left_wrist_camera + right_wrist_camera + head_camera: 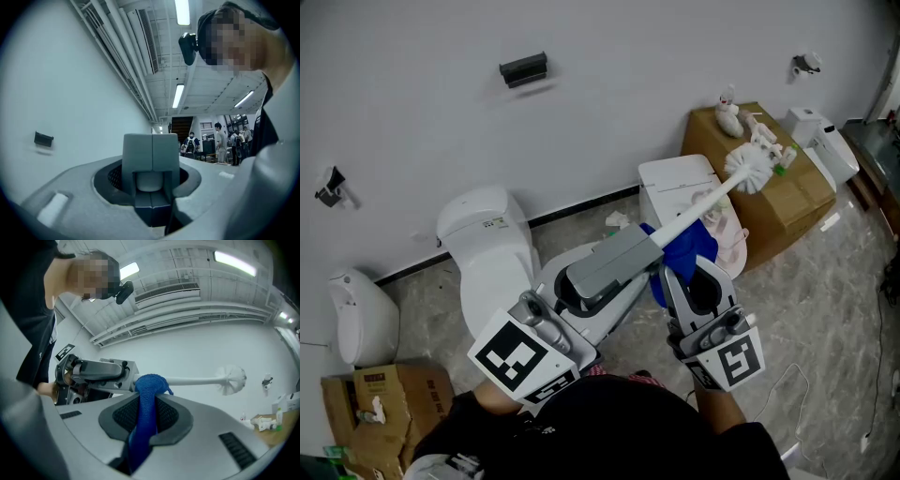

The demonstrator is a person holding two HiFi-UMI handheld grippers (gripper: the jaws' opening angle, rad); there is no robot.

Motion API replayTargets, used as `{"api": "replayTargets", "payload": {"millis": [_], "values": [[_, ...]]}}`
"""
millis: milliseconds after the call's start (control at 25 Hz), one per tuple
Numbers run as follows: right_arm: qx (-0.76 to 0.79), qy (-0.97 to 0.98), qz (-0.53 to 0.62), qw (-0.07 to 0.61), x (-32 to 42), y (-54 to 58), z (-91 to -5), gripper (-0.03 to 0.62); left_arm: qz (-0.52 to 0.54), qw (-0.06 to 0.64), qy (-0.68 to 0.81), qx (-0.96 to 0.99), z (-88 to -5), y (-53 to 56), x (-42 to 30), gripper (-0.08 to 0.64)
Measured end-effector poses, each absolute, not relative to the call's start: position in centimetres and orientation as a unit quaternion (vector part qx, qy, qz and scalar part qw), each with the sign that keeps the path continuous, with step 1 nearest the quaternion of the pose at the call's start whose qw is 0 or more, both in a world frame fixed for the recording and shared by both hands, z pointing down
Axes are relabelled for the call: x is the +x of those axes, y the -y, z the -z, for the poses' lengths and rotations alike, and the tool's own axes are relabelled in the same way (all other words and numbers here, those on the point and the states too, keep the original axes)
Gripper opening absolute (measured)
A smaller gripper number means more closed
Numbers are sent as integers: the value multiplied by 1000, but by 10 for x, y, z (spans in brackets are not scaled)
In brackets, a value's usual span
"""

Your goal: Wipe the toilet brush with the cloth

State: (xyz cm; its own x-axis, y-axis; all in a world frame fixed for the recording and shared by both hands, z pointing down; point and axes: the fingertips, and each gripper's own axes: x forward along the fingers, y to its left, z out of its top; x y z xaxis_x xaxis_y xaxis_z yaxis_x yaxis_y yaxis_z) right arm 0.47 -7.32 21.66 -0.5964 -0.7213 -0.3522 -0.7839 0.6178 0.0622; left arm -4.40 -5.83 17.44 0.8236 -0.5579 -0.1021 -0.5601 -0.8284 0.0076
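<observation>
Head view: one toilet brush (713,194), one cloth (686,244), left gripper (645,247), right gripper (697,274)

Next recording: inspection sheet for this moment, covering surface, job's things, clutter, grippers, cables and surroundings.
Surface: grey marbled floor tiles; no worktable in view.
Job's things: white toilet brush held in the air; blue cloth bunched at its shaft.
Clutter: cardboard box with small items on top; second cardboard box at lower left.
Grippers: left gripper shut on the brush's handle end; right gripper shut on the cloth.
Cables: thin white cable on the floor, right.
Surroundings: white toilet against a white wall; people far behind, in the left gripper view.
</observation>
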Motion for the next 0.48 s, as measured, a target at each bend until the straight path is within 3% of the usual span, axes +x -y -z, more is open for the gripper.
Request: {"api": "replayTargets", "payload": {"millis": [480], "values": [[-400,-896,-117,152,-5,75,-208,64,-43,6,-293,-955,-177,58,-45,161]]}}
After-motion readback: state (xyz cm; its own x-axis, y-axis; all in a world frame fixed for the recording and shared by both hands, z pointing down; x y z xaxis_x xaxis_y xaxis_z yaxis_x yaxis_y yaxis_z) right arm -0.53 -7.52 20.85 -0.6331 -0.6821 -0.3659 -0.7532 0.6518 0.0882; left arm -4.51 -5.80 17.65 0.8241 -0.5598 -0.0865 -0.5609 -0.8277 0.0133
